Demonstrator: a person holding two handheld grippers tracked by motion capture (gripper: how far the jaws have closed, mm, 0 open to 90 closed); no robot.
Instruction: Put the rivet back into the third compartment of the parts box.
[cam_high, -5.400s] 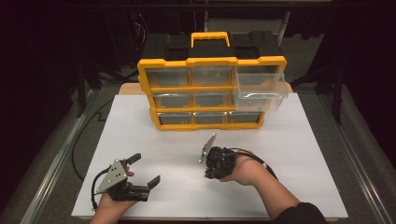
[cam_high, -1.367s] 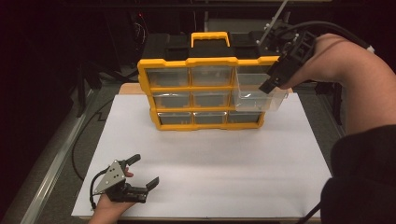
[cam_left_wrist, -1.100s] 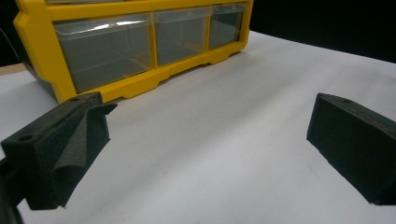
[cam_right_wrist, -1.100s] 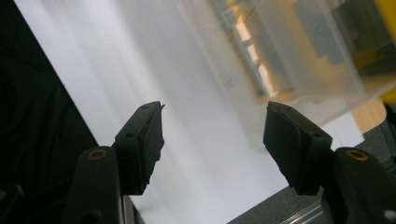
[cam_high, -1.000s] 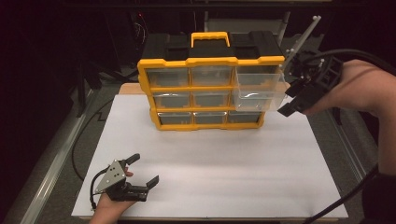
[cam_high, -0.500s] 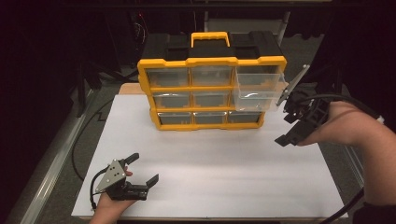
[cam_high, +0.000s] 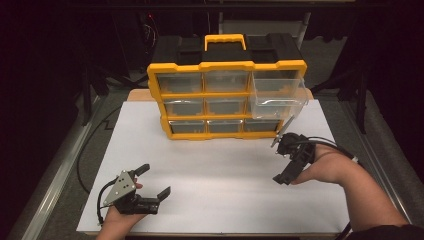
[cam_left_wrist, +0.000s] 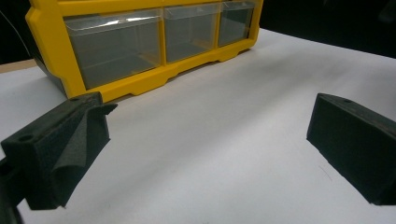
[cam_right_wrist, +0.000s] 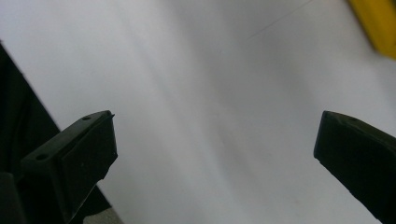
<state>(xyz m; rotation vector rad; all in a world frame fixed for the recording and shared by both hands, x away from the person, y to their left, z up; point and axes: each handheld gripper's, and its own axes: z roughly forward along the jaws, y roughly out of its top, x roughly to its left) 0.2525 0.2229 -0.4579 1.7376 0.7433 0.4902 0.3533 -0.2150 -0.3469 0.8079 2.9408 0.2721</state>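
At the near left of the white table sheet (cam_high: 220, 165), we hold the left gripper (cam_high: 150, 182) low over the paper, its jaws spread wide and gripping nothing; it looks parked there, out of the way but pointed toward the work. In the left gripper view its line of sight runs along the bottom row of the yellow organizer (cam_left_wrist: 140, 60), so it could steady the case if needed.

The organizer (cam_high: 225, 100) stands upright at the far middle of the sheet, handle on top, drawer fronts facing us. Its upper right clear drawer (cam_high: 277, 97) is pulled well out and hangs forward over the two drawers beneath, presumably left open for loading or emptying; we can't tell whether anything lies inside.

Near the right edge, just in front of that drawer's corner, our right gripper (cam_high: 282, 160) hovers over bare paper with jaws wide apart and empty, tilted down toward the sheet.
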